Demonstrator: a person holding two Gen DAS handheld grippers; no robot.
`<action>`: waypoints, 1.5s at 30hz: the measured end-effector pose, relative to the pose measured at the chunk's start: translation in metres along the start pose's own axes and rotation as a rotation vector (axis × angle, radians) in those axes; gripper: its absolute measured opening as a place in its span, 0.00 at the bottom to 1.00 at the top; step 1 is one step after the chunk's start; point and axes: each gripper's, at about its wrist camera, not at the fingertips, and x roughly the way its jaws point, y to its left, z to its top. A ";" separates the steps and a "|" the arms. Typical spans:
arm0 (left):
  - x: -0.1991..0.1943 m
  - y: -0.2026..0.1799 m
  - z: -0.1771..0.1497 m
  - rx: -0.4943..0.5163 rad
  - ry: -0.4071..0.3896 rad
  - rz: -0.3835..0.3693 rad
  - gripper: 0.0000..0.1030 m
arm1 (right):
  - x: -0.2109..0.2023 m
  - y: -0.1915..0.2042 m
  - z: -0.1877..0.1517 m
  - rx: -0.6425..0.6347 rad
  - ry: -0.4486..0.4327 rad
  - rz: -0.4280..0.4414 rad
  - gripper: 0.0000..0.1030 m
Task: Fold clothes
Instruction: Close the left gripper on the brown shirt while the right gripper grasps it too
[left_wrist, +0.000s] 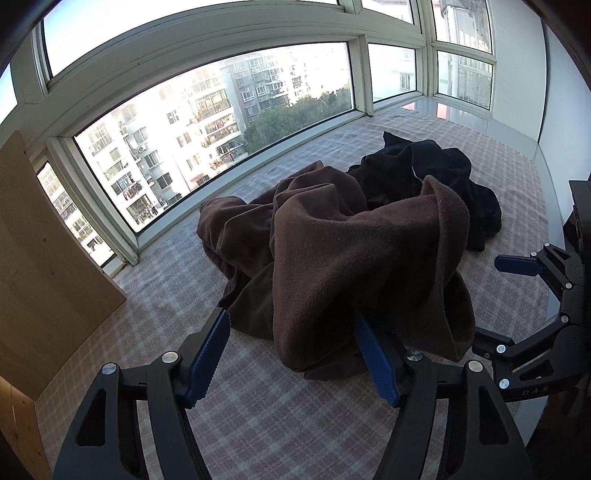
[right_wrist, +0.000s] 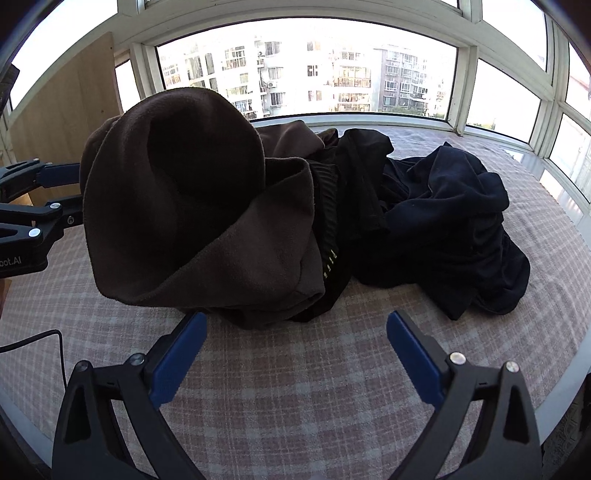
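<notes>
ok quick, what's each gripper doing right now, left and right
Left gripper: open, jaws around the near edge of the brown garment, not clamped on it.
Right gripper: open, holding nothing, just short of the brown garment.

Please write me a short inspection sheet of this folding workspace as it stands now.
Surface: checked cloth covering the platform by the windows.
Job's things: brown fleece garment crumpled in a heap; dark garment bunched beside it, unfolded.
Clutter: nothing seen.
Grippers: left gripper open, brown fleece edge between its fingers, one finger at the cloth; right gripper open, just short of the heap.
Cables: thin black cable at the platform's left edge.
Surroundings: large windows facing apartment blocks; wooden board at left.
</notes>
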 end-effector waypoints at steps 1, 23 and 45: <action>0.002 0.002 0.000 -0.005 0.007 -0.022 0.48 | 0.004 0.000 0.000 -0.001 0.013 0.008 0.81; 0.006 0.044 0.006 -0.141 -0.072 -0.169 0.05 | 0.032 -0.011 -0.001 0.011 0.085 0.099 0.20; 0.015 0.059 0.010 -0.163 -0.068 -0.186 0.05 | 0.039 -0.006 0.020 -0.013 0.060 0.200 0.17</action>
